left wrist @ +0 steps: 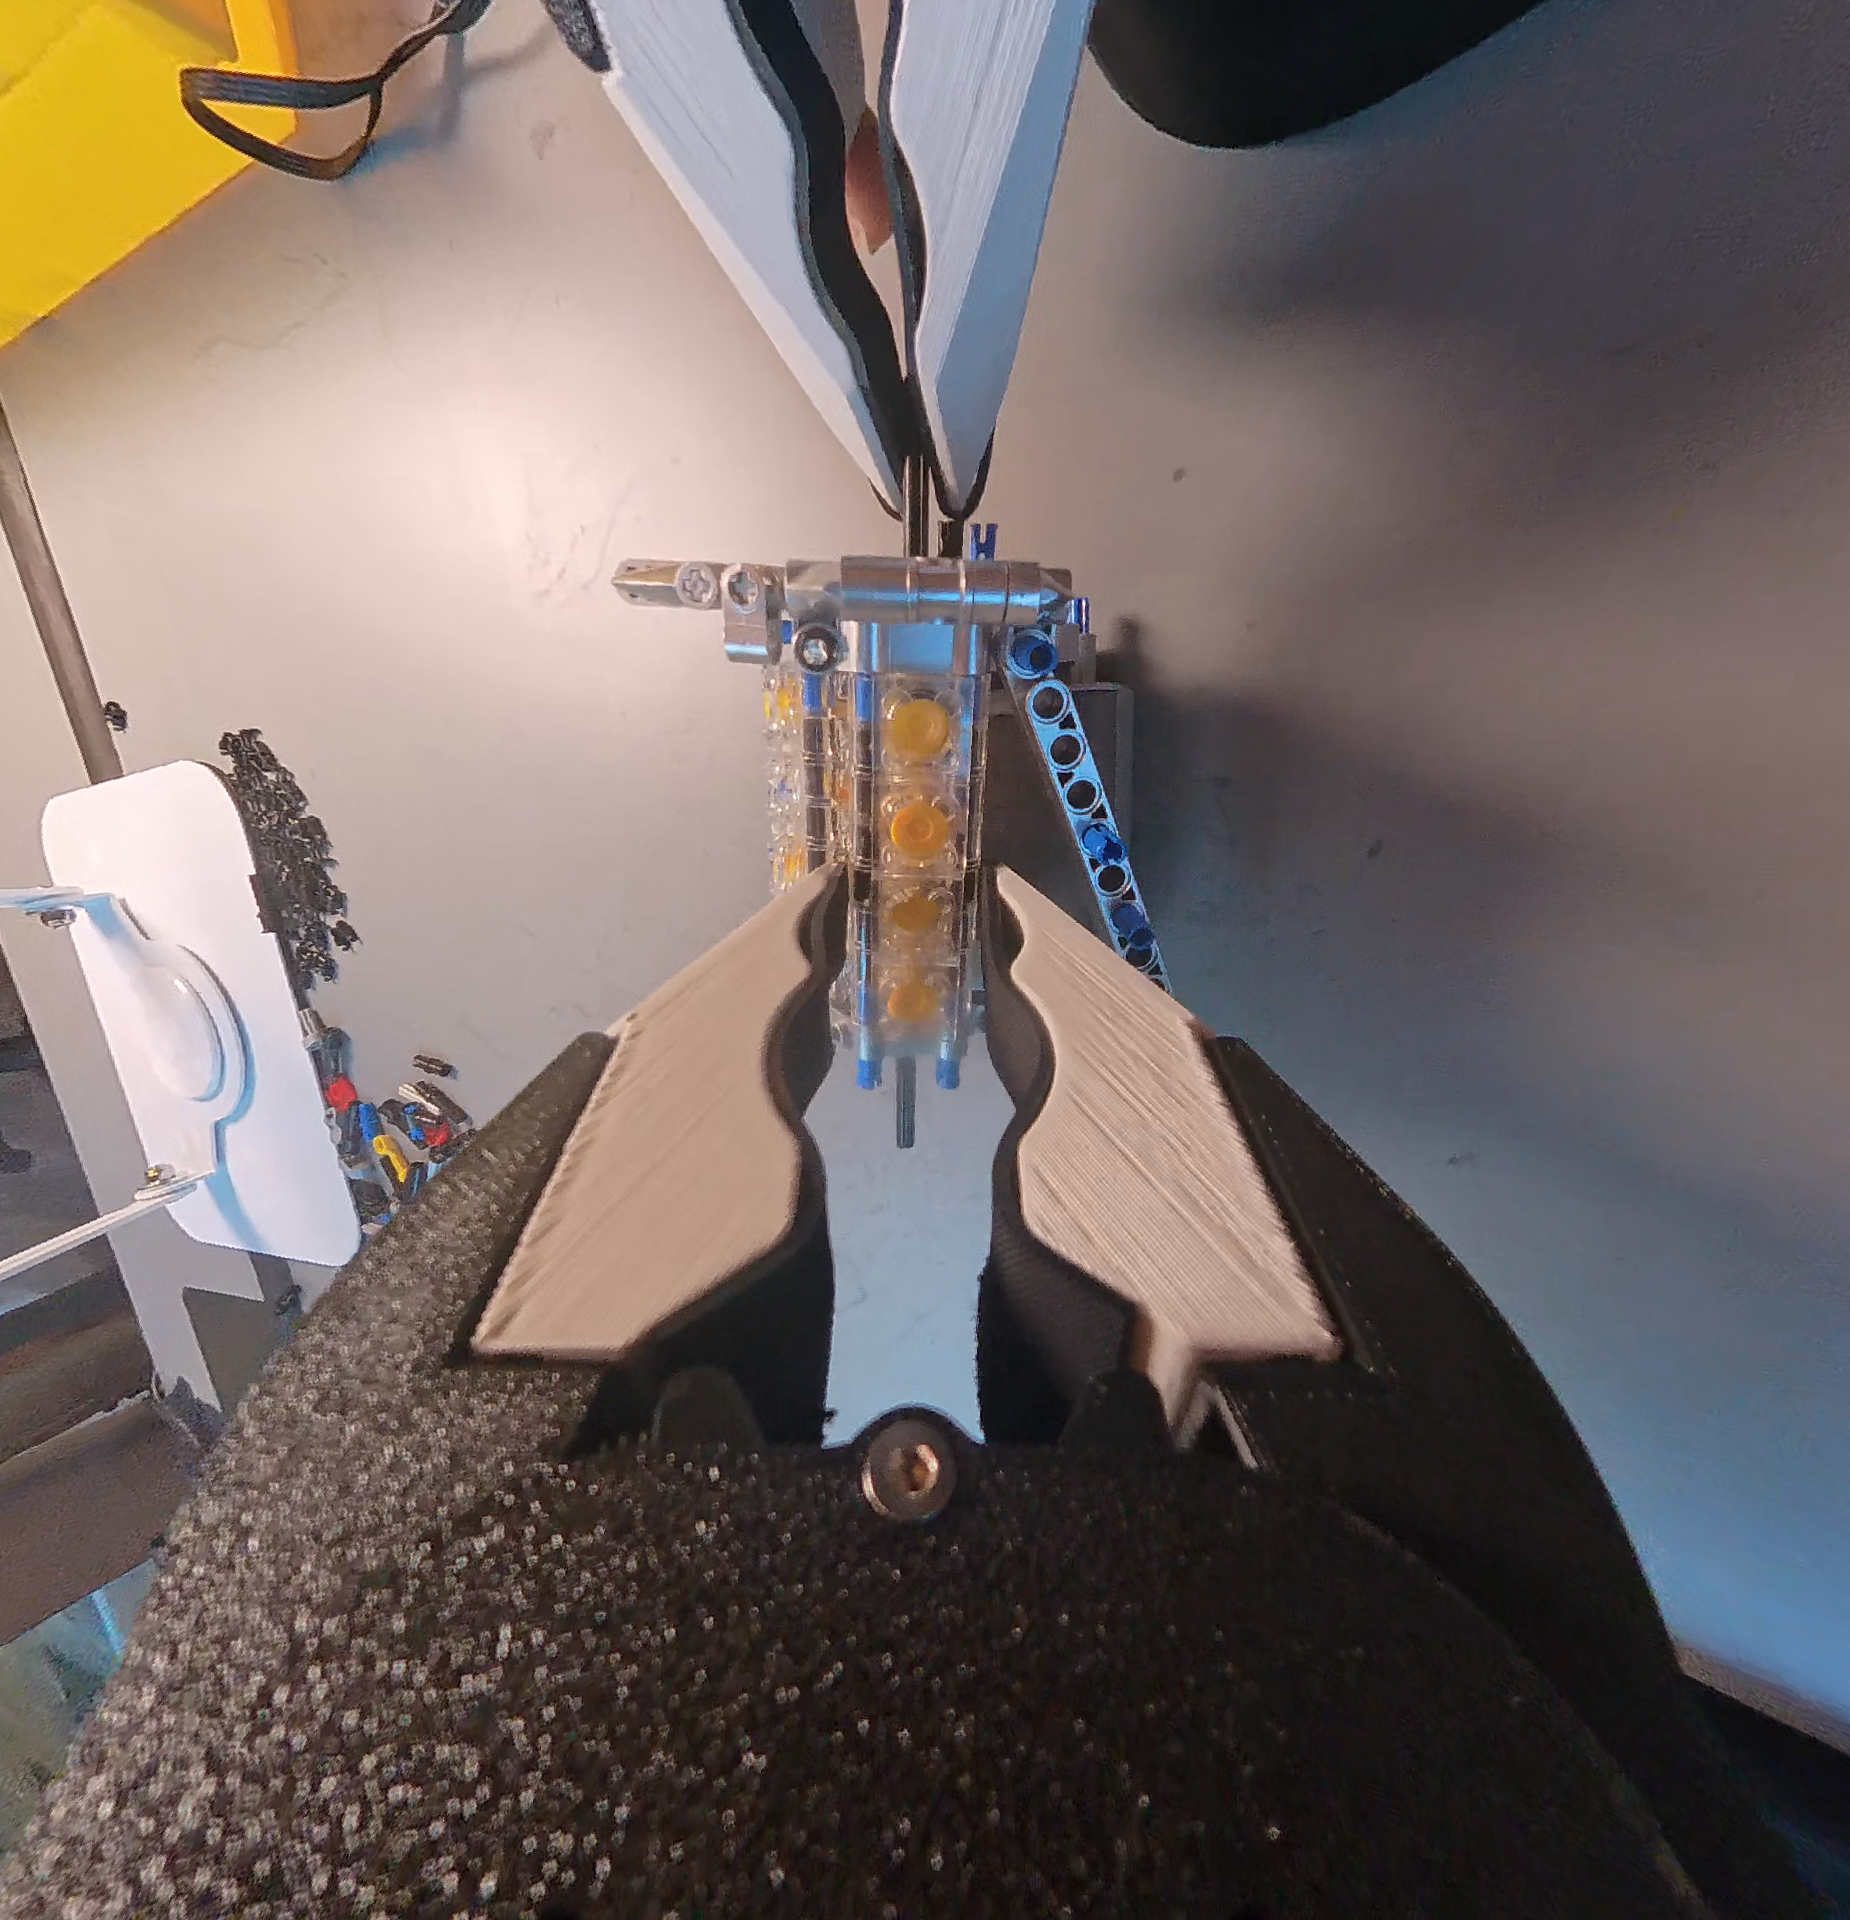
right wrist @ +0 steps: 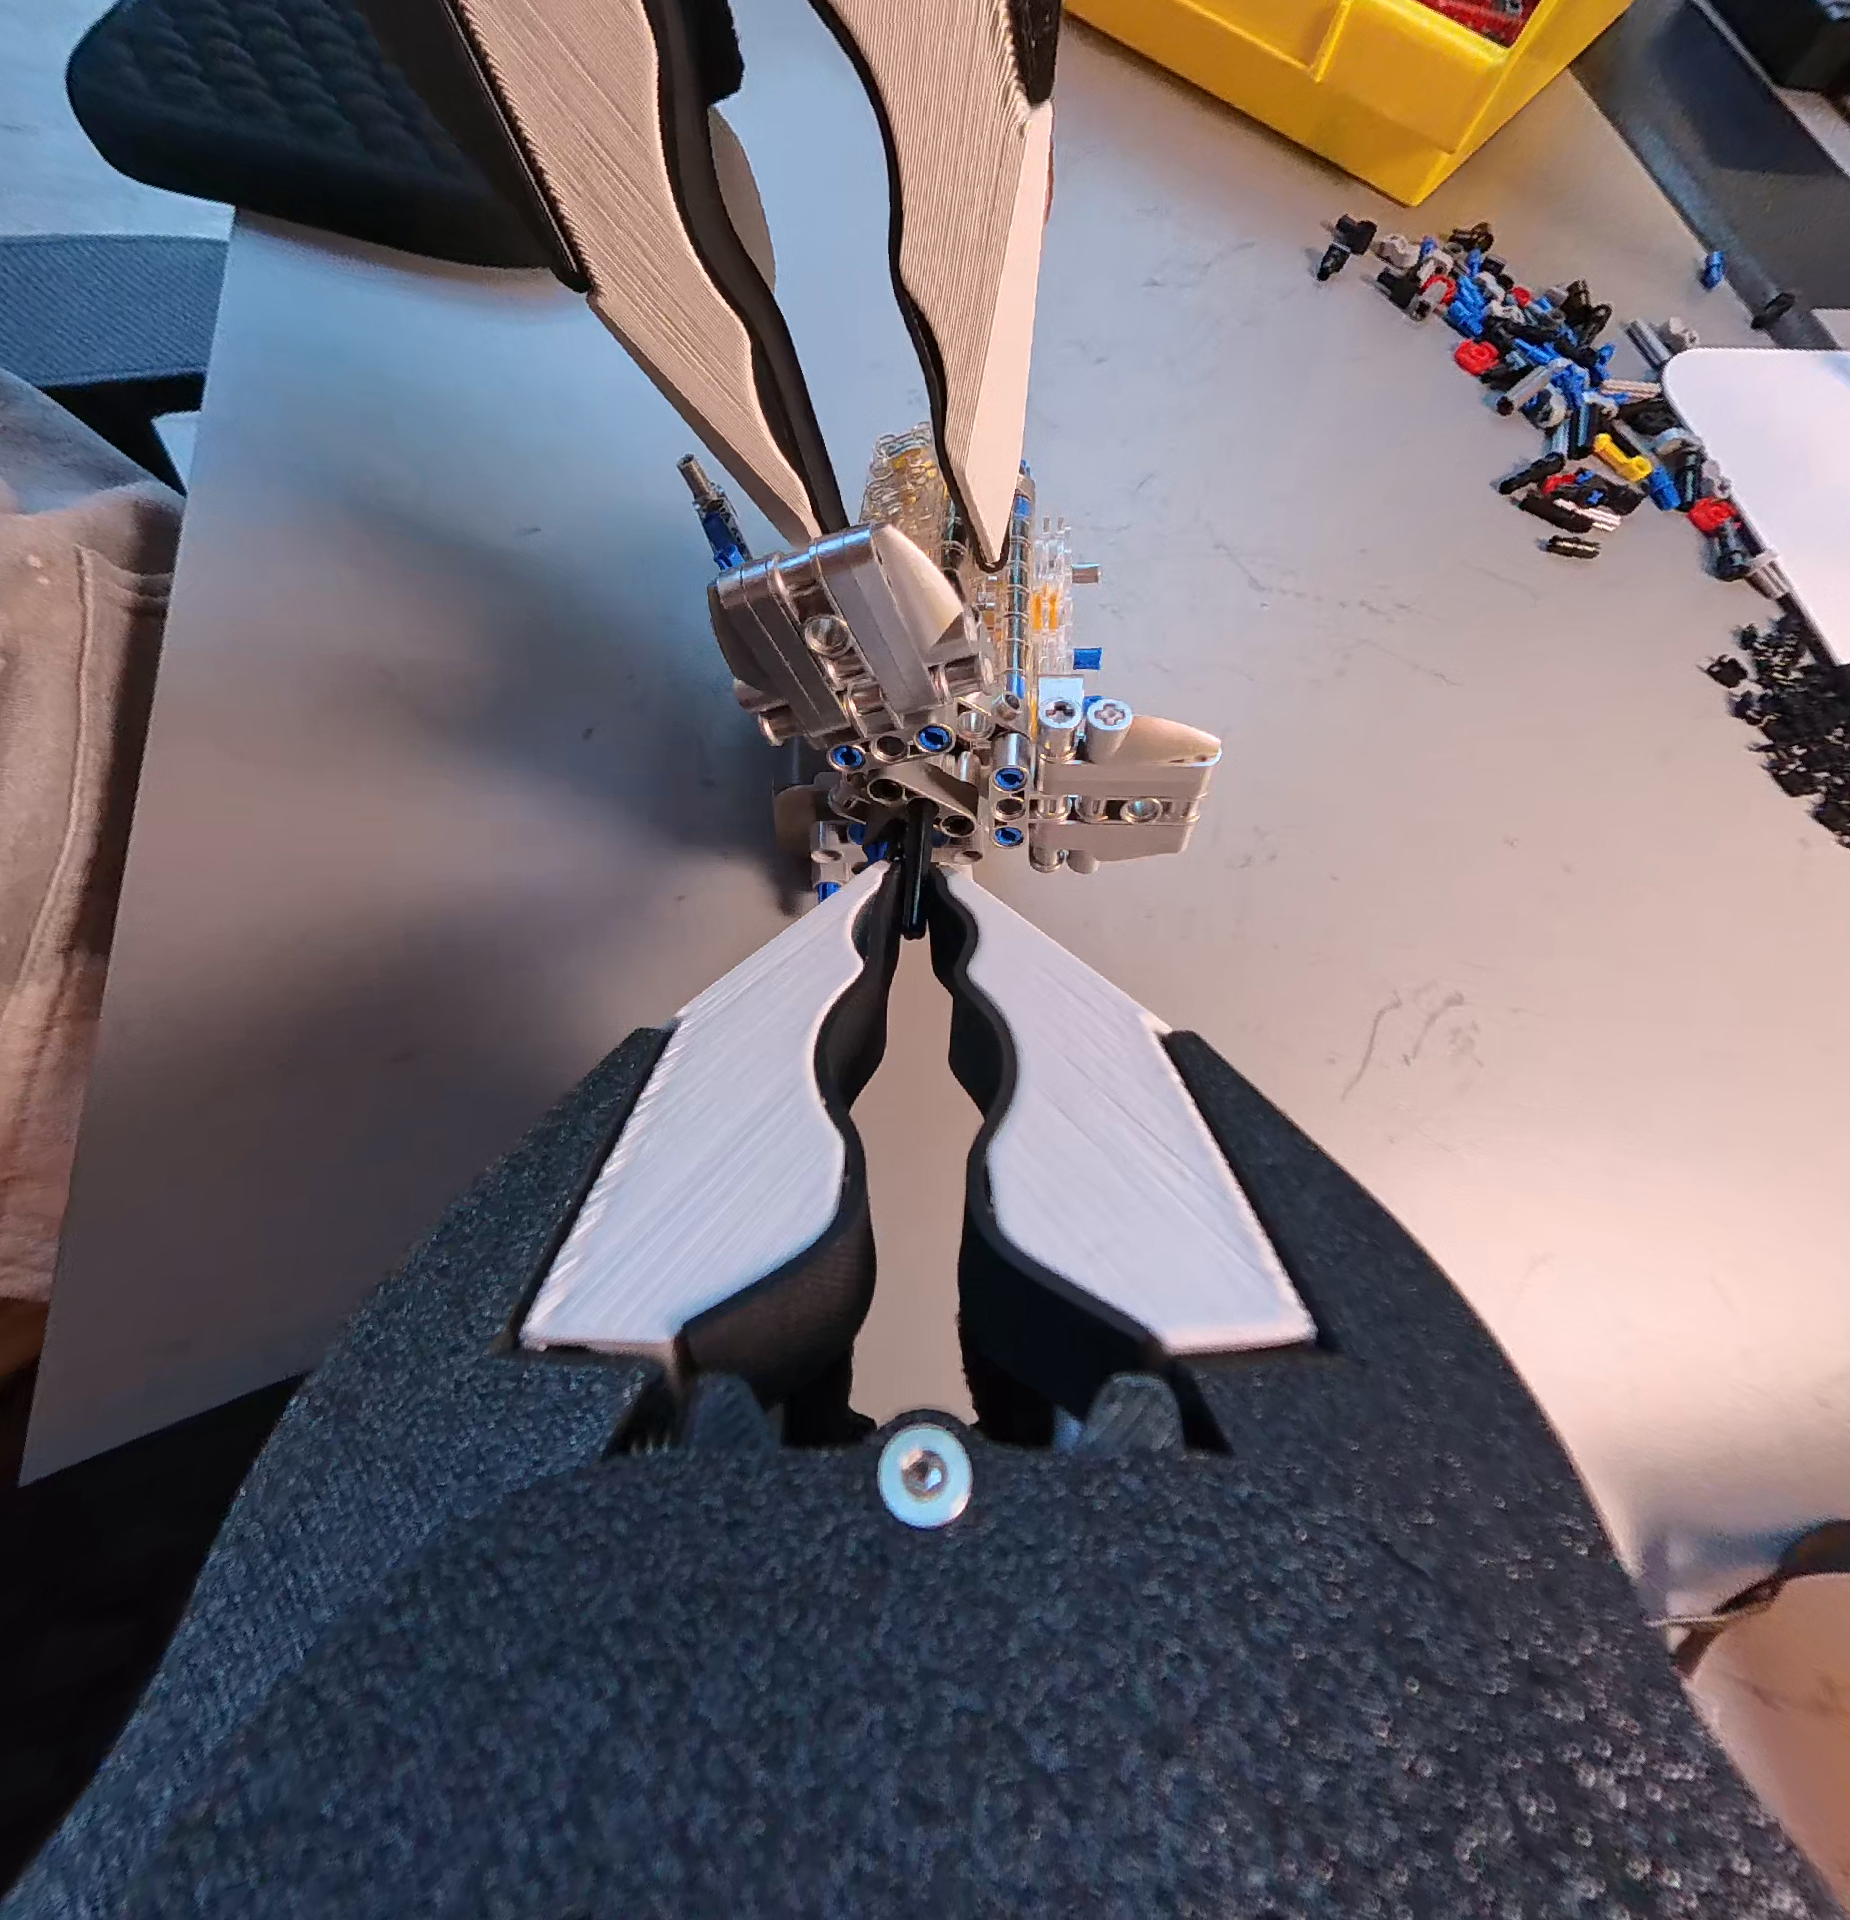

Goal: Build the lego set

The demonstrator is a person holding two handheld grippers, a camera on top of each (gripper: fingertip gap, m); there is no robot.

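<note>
Over grey table (left wrist: 433, 468) | left claw (left wrist: 905, 914) clamped on brick model (left wrist: 905, 810) | right claw (right wrist: 908, 894) pinching black axle (right wrist: 913, 883)

Grey, clear and yellow model (left wrist: 905, 790) on a pale grey table (left wrist: 1472, 644).
Its blue beam (left wrist: 1092, 821) runs beside it; fingers (left wrist: 682, 1143) are ribbed light grey with black pads; the bin (right wrist: 1347, 83) is yellow; loose parts (right wrist: 1555, 353) are black, blue, red.

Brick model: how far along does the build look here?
Done: brick model already joined into one block. In hand: left tongs clamp its clear section; right tongs pinch a black pin at its grey end. Left: loose pieces on the table.
</note>
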